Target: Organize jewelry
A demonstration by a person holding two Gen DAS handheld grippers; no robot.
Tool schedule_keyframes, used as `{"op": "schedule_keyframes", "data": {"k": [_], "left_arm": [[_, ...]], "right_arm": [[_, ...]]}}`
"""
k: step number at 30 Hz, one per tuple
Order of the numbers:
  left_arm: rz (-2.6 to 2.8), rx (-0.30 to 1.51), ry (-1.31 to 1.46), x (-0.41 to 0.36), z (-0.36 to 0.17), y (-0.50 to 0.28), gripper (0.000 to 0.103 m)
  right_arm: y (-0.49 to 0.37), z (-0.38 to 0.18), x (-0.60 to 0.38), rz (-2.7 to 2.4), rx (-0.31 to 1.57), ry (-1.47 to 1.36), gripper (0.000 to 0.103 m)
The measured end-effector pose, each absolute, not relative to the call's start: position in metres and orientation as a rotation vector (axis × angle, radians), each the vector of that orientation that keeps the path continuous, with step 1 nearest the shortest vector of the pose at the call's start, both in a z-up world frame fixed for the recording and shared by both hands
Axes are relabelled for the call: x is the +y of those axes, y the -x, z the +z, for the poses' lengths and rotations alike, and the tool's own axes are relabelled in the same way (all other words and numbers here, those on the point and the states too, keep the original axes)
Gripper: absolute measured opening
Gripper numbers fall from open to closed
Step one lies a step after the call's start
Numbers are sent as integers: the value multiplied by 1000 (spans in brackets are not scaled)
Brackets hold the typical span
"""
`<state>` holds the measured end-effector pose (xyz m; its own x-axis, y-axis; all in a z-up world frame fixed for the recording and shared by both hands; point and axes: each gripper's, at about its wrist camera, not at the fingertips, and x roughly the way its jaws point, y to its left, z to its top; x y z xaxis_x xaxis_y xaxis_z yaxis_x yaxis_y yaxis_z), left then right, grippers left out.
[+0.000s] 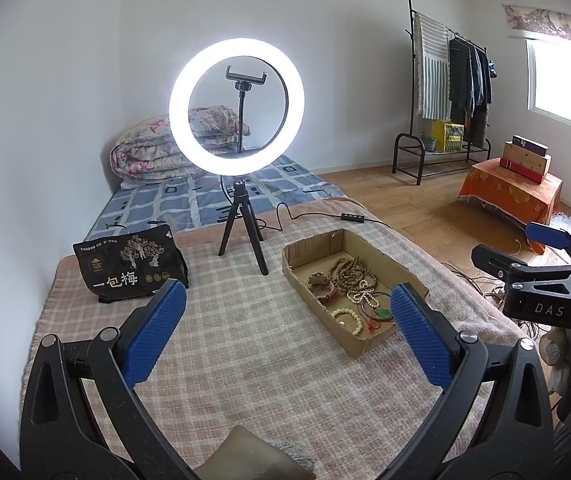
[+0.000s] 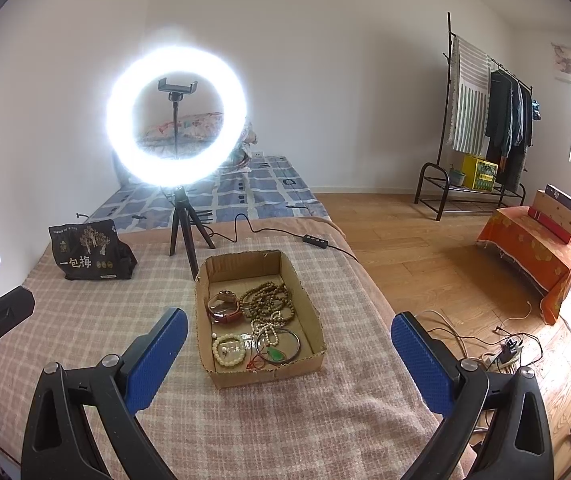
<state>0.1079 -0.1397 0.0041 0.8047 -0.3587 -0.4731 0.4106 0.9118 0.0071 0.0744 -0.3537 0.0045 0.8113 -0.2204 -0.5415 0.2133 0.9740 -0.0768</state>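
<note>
A shallow cardboard box stands on the checked cloth. It holds a tangle of jewelry: brown bead strands, a brown leather watch, a cream bead bracelet, a white bead strand, a dark bangle and a green pendant on red cord. My left gripper is open and empty, above the cloth left of the box. My right gripper is open and empty, raised in front of the box; it also shows at the right edge of the left wrist view.
A lit ring light on a small tripod stands behind the box, its cable and switch running right. A black snack bag lies at the back left. Beyond are a mattress, a clothes rack and an orange-covered stand.
</note>
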Motion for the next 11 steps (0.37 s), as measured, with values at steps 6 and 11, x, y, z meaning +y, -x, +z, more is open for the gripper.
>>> {"op": "schedule_keyframes", "data": {"k": [6,11], "left_arm": [[-408,479,-110,-142,5,-106,103],[-394,456,-120,-145,8,-104,103]], "right_arm": [[-75,4,-353,-229,586,12,103],[-75,5,-352,-227,586,11,103]]}}
